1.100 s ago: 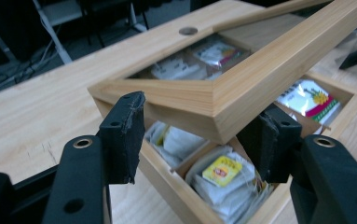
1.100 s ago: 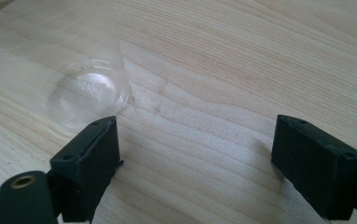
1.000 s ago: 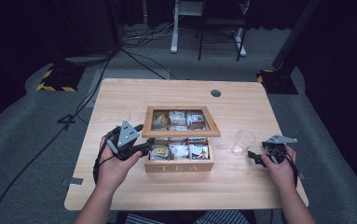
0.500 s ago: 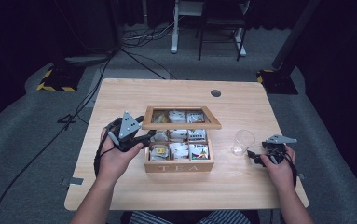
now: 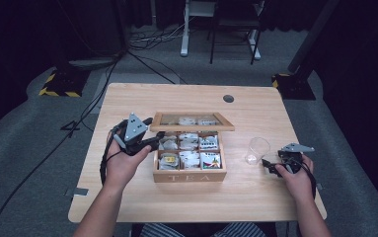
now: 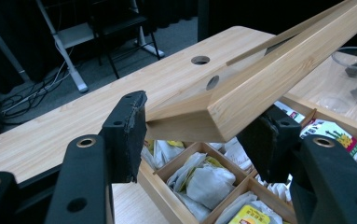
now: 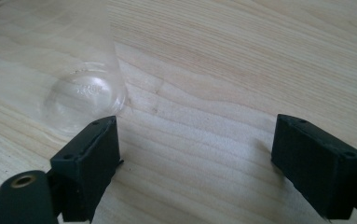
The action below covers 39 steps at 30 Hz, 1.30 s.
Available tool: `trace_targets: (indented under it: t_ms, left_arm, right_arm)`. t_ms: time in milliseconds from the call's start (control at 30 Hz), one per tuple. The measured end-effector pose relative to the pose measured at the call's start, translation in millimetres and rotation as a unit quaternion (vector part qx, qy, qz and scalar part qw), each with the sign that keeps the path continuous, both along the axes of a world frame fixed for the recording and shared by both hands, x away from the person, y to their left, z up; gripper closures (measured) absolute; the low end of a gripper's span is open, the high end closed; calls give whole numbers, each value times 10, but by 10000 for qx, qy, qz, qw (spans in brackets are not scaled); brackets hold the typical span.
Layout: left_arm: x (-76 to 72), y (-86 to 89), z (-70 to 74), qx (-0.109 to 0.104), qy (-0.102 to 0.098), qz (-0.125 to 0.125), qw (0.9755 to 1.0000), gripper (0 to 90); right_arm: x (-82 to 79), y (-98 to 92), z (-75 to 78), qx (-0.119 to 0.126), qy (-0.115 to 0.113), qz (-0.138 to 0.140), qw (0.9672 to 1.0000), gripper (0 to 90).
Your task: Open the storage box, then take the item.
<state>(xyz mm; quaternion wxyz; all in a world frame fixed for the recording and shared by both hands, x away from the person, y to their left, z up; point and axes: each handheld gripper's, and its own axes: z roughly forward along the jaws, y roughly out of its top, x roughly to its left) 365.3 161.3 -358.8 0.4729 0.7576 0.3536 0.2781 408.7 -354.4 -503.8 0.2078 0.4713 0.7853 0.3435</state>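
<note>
A wooden tea box [image 5: 189,177] marked TEA stands mid-table with tea bags [image 5: 189,150] in its compartments. Its glass-paned lid [image 5: 191,121] is raised over the back of the box. My left gripper [image 5: 153,140] is shut on the lid's left corner; its jaws have just been closing. In the left gripper view the lid [image 6: 278,60] sits between the black jaws of that gripper [image 6: 199,126], above the tea bags [image 6: 204,179]. My right gripper [image 5: 271,166] rests open on the table beside a clear plastic cup [image 5: 258,149]. Nothing lies between its jaws [image 7: 195,154]; the cup [image 7: 83,98] touches the left one.
The wooden table [image 5: 127,98] has a round cable hole [image 5: 228,98] at the back. Beyond its far edge are cables, a desk frame [image 5: 216,29] and yellow-black striped stand feet [image 5: 58,86] on grey carpet.
The left gripper has moved away from me and lifted the lid's near edge higher. Two rows of tea bags now show where one did. The right gripper stayed put.
</note>
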Motion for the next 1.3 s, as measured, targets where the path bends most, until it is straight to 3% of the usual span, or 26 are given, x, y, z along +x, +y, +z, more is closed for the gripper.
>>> trace_targets:
  t_ms: [133,200,300,400,500,733,1033,1200,1300]
  left_arm:
    - [19,-1,16,-40,-4,43,10000,450]
    - [30,-3,18,-59,-3,60,10000,450]
    - [39,-5,25,-62,-13,68,10000,451]
    - [50,-2,35,-59,-22,64,10000,451]
    - [47,-5,38,-30,-6,64,10000,452]
    - [46,-5,42,-5,21,48,10000,452]
    - [39,-9,40,19,31,50,10000,452]
    - [43,-5,41,15,29,45,10000,451]
    - [44,-6,41,17,28,42,10000,452]
  right_arm:
    - [-76,0,7,11,-9,-320,9995,198]
    - [-91,-4,18,-7,29,-333,9994,222]
    - [-142,-26,84,-60,230,-318,9992,328]
    - [-195,-42,148,126,197,-384,9990,363]
    - [-239,-49,232,149,198,-320,9992,390]
    - [-281,-9,306,189,153,-192,9995,418]
    - [-318,-3,399,203,185,-356,9990,465]
    - [-360,-7,467,234,47,-316,9992,474]
    - [-380,7,517,325,102,-318,9989,471]
